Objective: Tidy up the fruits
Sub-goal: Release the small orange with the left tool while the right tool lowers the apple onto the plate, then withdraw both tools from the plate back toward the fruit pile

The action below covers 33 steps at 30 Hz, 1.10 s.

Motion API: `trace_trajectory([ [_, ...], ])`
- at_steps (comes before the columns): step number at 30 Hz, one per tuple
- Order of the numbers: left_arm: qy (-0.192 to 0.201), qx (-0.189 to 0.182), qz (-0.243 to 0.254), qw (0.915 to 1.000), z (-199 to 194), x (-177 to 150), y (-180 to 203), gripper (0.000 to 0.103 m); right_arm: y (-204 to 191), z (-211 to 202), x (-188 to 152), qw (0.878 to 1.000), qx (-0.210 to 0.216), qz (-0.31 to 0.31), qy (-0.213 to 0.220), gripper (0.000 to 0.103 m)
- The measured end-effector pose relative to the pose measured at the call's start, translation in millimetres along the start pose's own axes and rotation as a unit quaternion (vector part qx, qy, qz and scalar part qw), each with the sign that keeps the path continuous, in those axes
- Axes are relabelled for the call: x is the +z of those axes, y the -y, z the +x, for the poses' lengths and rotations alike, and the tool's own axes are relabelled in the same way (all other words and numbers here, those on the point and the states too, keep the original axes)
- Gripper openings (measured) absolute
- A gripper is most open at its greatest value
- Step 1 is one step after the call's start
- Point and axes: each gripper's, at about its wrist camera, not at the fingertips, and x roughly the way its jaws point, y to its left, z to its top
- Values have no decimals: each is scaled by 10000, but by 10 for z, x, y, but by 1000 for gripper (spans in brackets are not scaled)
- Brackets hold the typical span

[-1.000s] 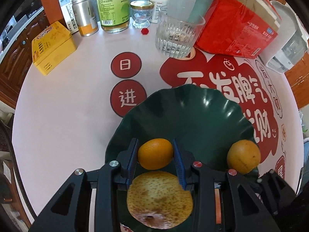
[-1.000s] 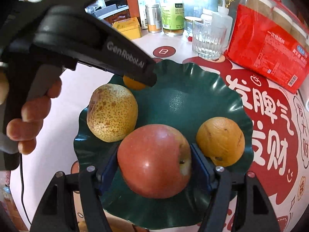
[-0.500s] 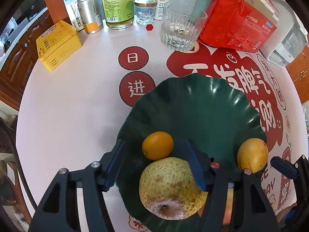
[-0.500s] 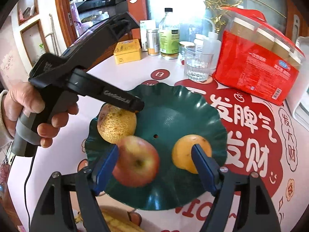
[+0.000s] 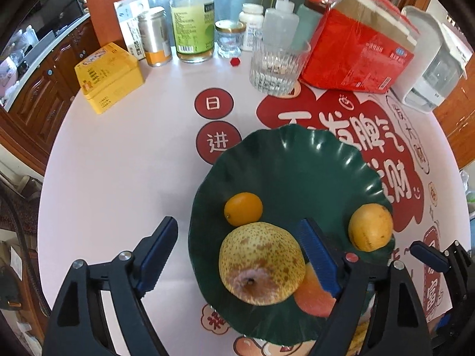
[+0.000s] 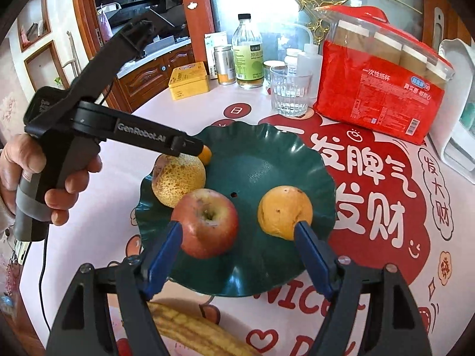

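Note:
A dark green wavy plate (image 5: 297, 160) (image 6: 261, 160) holds a small orange (image 5: 243, 209), a speckled pear (image 5: 261, 267) (image 6: 178, 179), a red apple (image 6: 207, 222) (image 5: 311, 296) and a yellow-orange fruit (image 5: 369, 227) (image 6: 285, 210). My left gripper (image 5: 237, 255) is open and empty, raised above the plate's near left edge over the pear. My right gripper (image 6: 237, 255) is open and empty, just behind the apple and the yellow-orange fruit. The left gripper's body (image 6: 124, 132) shows in the right wrist view.
A corn cob (image 6: 196, 332) lies near the plate's front. At the table's back stand a glass (image 5: 277, 68), a red packet of cups (image 5: 356, 56), a juice bottle (image 5: 193, 26), a can (image 5: 154, 38), a yellow tin (image 5: 108, 77) and a white jug (image 5: 430, 65).
Both grippers opened and drew back and up. The left one let go of the small orange, the right one let go of the apple; both fruits now rest on the plate.

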Motion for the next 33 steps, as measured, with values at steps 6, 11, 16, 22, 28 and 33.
trace_trajectory([
  [6,162,-50,-47,9998,-268,-93,-11,83,-6,-154,3,9999,-45,123,42,78],
  [11,287,-169,-72,9994,-526,-280,2,84,5,-309,-21,9996,-114,255,59,78],
  [16,363,-304,-72,9988,-768,-505,49,84,9,-467,-64,9991,-183,361,89,78],
  [22,469,-377,20,9982,-1030,-789,151,84,-14,-666,-146,9986,-262,449,140,78],
  [28,550,-471,74,9973,-1260,-1053,228,84,-49,-855,-280,9978,-270,586,166,78],
  [33,667,-516,87,9964,-1439,-1265,269,84,-93,-1009,-413,9971,-337,658,174,78],
])
